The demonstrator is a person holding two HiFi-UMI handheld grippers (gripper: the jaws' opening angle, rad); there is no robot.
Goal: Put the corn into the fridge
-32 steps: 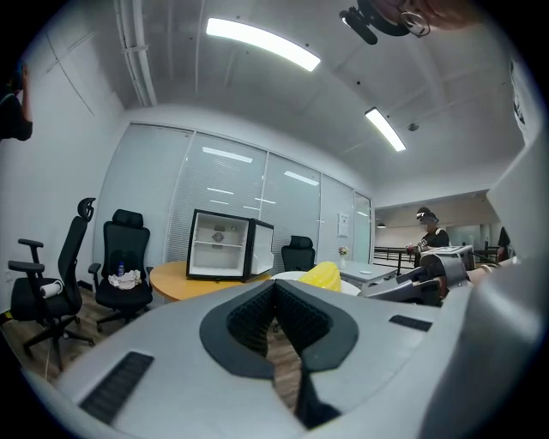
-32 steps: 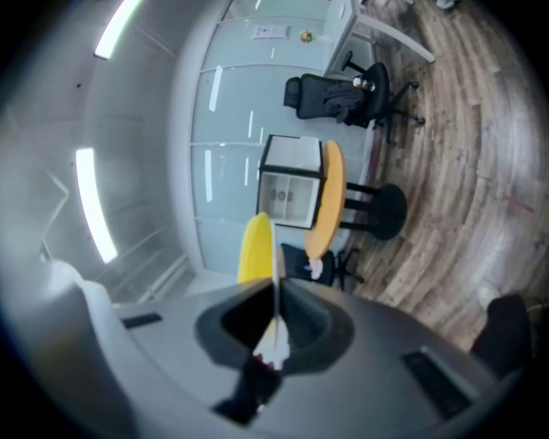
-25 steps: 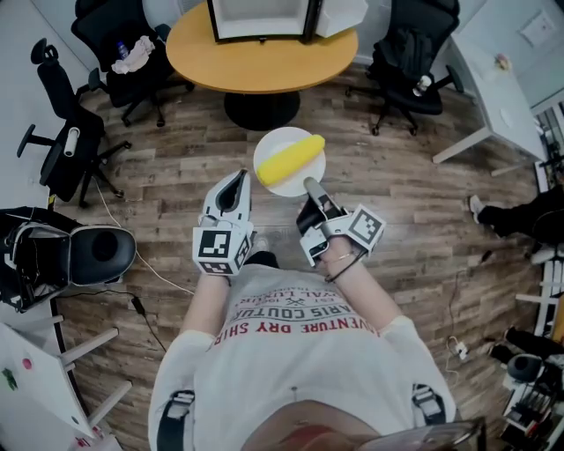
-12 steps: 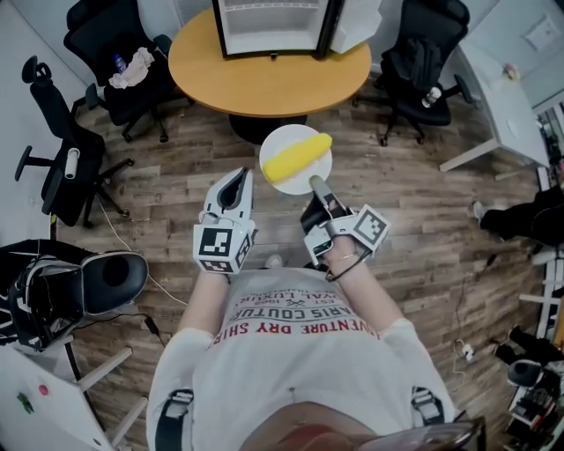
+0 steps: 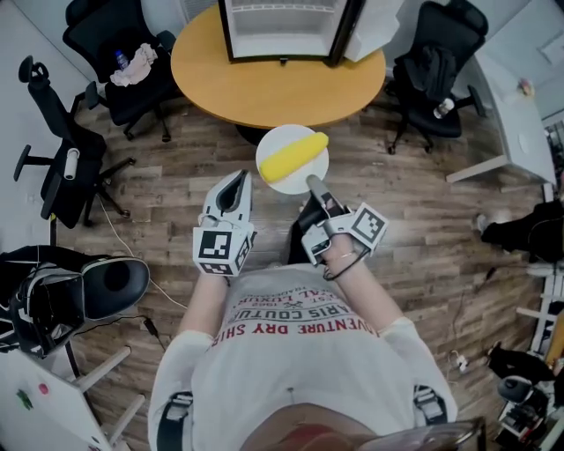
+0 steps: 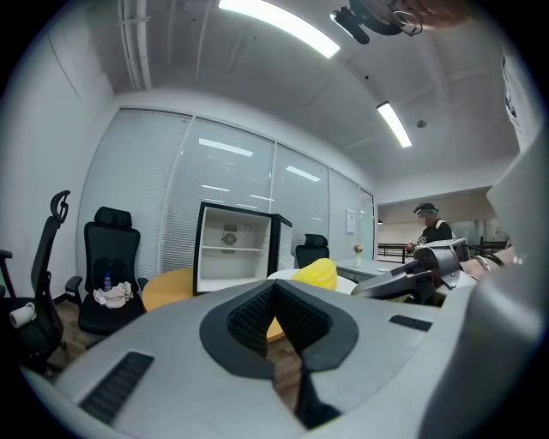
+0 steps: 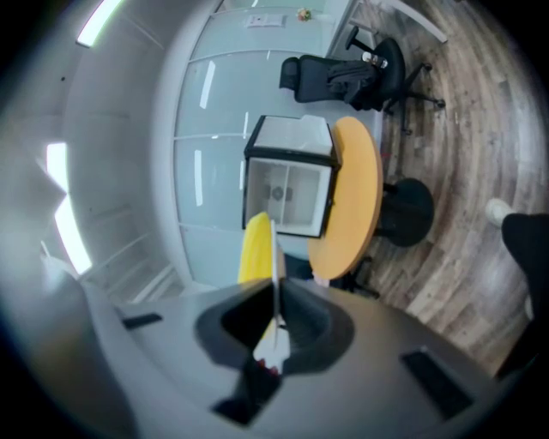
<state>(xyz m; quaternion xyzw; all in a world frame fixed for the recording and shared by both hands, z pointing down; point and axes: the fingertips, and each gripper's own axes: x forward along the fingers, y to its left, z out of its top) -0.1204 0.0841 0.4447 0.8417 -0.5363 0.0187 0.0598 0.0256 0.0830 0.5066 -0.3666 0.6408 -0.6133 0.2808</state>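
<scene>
A yellow corn cob (image 5: 295,157) lies on a round white plate (image 5: 268,180). My right gripper (image 5: 310,183) is shut on the near rim of that plate and holds it level over the wooden floor. In the right gripper view the plate (image 7: 274,257) shows edge-on between the jaws, with the corn (image 7: 255,249) to its left. My left gripper (image 5: 240,178) hangs beside the plate, shut and with nothing in it. The small black fridge (image 5: 282,26) stands on the round orange table (image 5: 264,88) just ahead, with its door swung open. From the left gripper view I see the corn (image 6: 313,273) and the fridge (image 6: 232,253).
Black office chairs stand around the table: one at the far left with a cloth and a bottle on it (image 5: 115,53), one at the far right (image 5: 432,62), one at the left (image 5: 62,150). A white desk (image 5: 511,97) is at the right. A person (image 6: 429,227) stands far off.
Both grippers and the plate with the corn have come nearer the table. The open fridge has come further into view at the top. Neither grip has changed.
</scene>
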